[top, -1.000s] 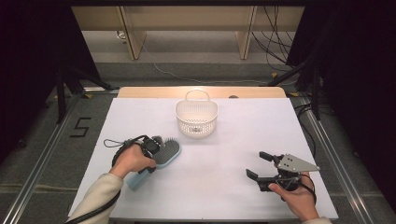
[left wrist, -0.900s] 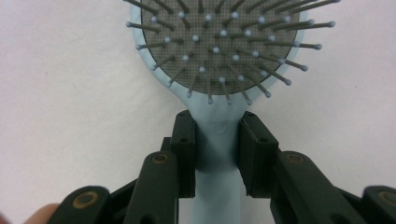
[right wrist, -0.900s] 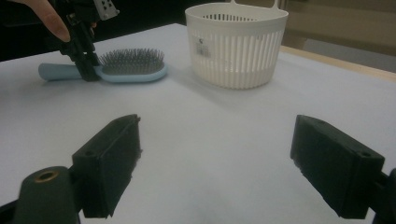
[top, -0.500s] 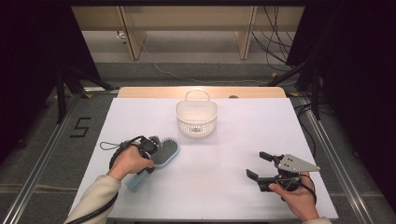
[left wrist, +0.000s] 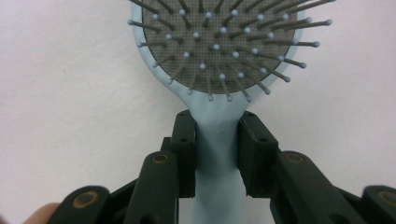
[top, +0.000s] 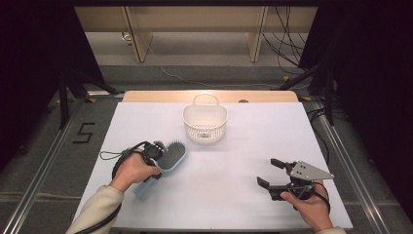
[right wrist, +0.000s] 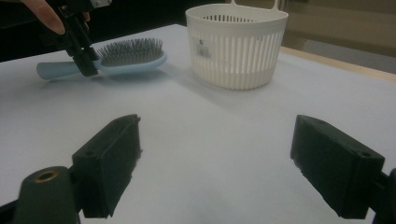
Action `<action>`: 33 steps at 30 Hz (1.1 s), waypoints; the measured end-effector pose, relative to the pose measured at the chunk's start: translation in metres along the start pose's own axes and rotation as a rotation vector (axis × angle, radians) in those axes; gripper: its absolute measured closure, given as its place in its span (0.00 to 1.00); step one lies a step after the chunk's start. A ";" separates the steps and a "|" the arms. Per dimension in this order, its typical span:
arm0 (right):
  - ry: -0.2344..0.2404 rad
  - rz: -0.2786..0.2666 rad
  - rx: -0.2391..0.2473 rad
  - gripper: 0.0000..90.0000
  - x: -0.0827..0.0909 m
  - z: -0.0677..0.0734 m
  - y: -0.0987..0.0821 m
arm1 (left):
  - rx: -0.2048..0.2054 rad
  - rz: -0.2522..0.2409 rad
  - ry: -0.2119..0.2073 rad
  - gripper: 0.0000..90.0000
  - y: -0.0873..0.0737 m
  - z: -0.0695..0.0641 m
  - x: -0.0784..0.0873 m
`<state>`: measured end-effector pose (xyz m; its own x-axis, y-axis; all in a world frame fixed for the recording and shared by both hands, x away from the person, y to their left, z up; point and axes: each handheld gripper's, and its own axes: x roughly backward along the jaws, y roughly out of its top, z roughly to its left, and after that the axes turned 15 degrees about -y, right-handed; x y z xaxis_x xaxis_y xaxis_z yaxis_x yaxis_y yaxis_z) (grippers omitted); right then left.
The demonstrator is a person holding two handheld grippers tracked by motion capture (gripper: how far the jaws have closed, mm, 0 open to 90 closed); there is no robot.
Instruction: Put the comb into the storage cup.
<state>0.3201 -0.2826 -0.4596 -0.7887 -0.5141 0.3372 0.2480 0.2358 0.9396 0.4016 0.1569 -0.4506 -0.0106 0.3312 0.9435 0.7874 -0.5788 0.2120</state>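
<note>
A light blue hairbrush [top: 174,152] with grey bristles lies bristles-up on the white table [top: 234,161], left of centre. My left gripper [top: 158,162] is shut on the brush's neck, just below the bristle pad. In the left gripper view both jaws press the blue handle [left wrist: 217,158] from either side, with the hairbrush head [left wrist: 219,42] ahead of them. My right gripper [top: 268,171] stands open near the front right of the table with nothing between its jaws. From the right gripper [right wrist: 215,158], the hairbrush [right wrist: 130,53] and the left gripper [right wrist: 85,63] lie far off to the left.
A white slotted basket [top: 205,122] with a loop handle stands at the table's back centre; the right gripper view looks at the basket's [right wrist: 236,46] side wall. A wooden strip [top: 209,96] runs along the table's far edge. Bare table lies between the two grippers.
The left hand has edged slightly to the left at the brush. The right gripper and the basket have stayed put.
</note>
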 end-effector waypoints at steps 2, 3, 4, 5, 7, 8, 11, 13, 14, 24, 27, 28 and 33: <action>0.000 0.000 0.000 0.18 0.000 0.000 0.000 | -0.004 -0.022 0.001 0.78 -0.001 0.000 0.001; 0.000 0.000 0.000 0.18 0.000 0.000 0.000 | -0.004 -0.033 -0.001 0.78 -0.001 -0.001 0.002; 0.000 -0.001 0.000 0.18 0.000 0.000 0.000 | -0.006 -0.041 -0.001 0.78 -0.002 -0.001 0.003; 0.000 -0.001 0.000 0.18 0.000 0.000 0.000 | -0.006 -0.048 -0.001 0.78 -0.002 -0.001 0.004; 0.000 -0.001 0.000 0.18 0.000 0.000 0.000 | -0.007 -0.064 0.005 0.78 -0.003 -0.001 0.005; 0.000 -0.001 0.000 0.19 0.000 0.000 0.000 | -0.006 -0.072 0.006 0.78 -0.004 -0.001 0.006; -0.001 -0.002 0.000 0.18 0.000 0.000 0.000 | -0.010 -0.085 0.010 0.78 -0.005 0.000 0.008; -0.001 -0.002 0.000 0.19 0.000 0.000 0.000 | -0.009 -0.102 0.012 0.78 -0.006 -0.001 0.008; -0.001 -0.002 0.000 0.18 0.000 0.000 0.000 | -0.010 -0.106 0.009 0.78 -0.007 0.000 0.009; -0.001 -0.002 0.000 0.18 0.000 0.000 0.000 | -0.005 -0.170 0.012 0.78 -0.013 0.001 0.013; 0.000 -0.006 0.000 0.18 0.000 0.000 0.000 | -0.004 -0.180 0.019 0.78 -0.014 0.002 0.013; 0.000 -0.006 0.000 0.18 0.000 0.000 0.000 | -0.006 -0.178 0.019 0.78 -0.014 0.002 0.013; 0.000 -0.003 0.001 0.18 0.000 0.000 0.000 | -0.005 -0.187 0.016 0.78 -0.015 0.001 0.013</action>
<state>0.3199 -0.2829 -0.4594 -0.7894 -0.5147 0.3346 0.2452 0.2353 0.9405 0.3903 0.1710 -0.4415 -0.1663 0.4215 0.8914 0.7677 -0.5121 0.3853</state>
